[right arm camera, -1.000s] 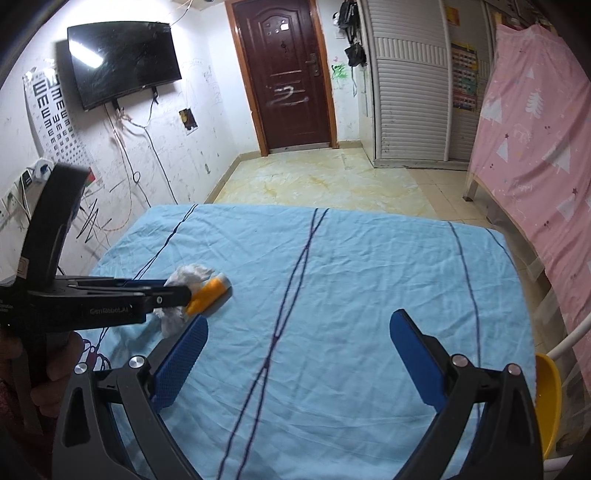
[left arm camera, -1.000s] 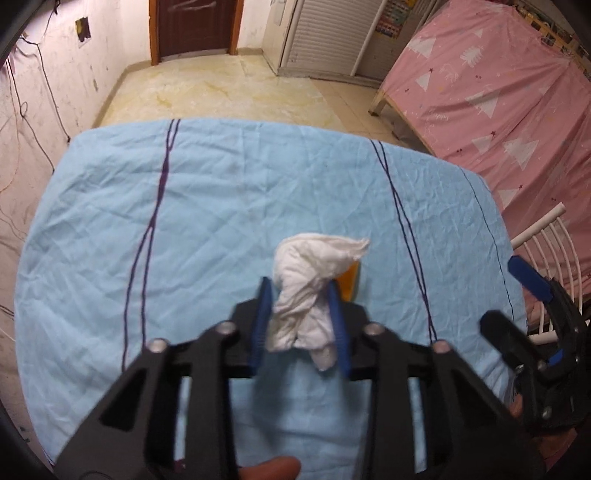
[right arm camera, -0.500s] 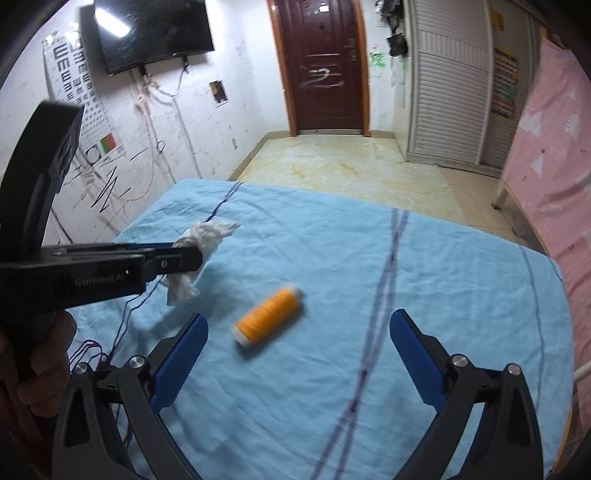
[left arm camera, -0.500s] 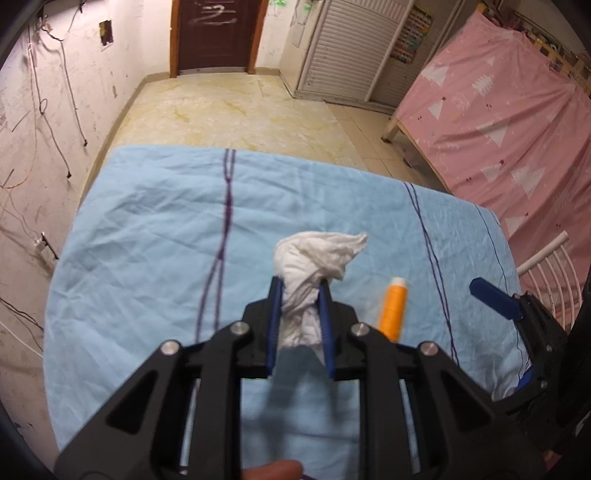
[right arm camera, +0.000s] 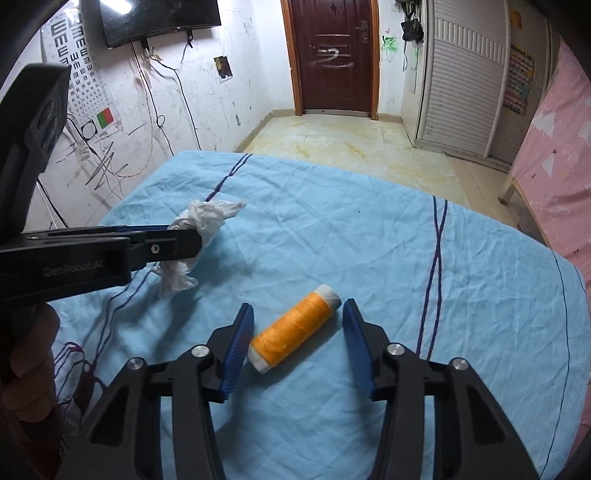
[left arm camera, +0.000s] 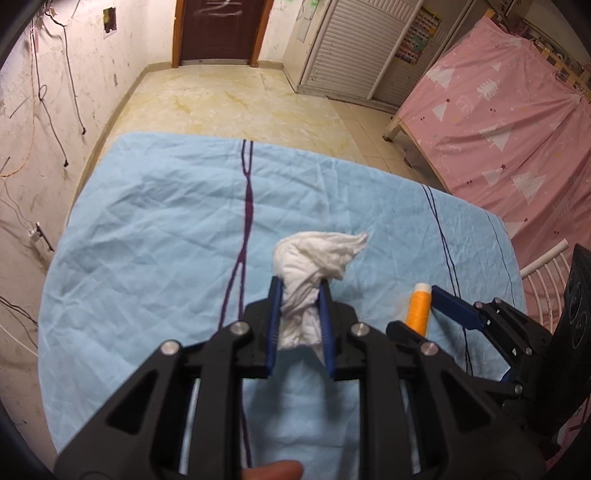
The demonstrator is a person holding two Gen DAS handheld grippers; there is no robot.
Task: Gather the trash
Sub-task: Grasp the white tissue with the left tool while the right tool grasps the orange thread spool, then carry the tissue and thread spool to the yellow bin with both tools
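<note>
My left gripper (left arm camera: 300, 283) is shut on a crumpled white tissue (left arm camera: 321, 247) and holds it just above the light blue cloth (left arm camera: 147, 221). From the right wrist view the same left gripper (right arm camera: 192, 240) reaches in from the left with the tissue (right arm camera: 210, 214) bunched at its tip. An orange thread spool (right arm camera: 295, 328) lies on the cloth between the blue pads of my right gripper (right arm camera: 297, 306), whose jaws are closing. The left pad is close to the spool's near end and the right pad still stands off it. In the left wrist view the spool (left arm camera: 417, 310) lies to the right.
The blue cloth (right arm camera: 369, 240) covers a table with rounded far corners. A pink-covered bed (left arm camera: 498, 129) stands to the right, with white chair rails (left arm camera: 543, 266) beside the table. Beyond lie tiled floor (right arm camera: 351, 140), a brown door (right arm camera: 334, 55) and a wall screen (right arm camera: 159, 18).
My right gripper has come down over the orange spool and its jaws have narrowed around it. The left gripper has carried the tissue to the left, away from the spool.
</note>
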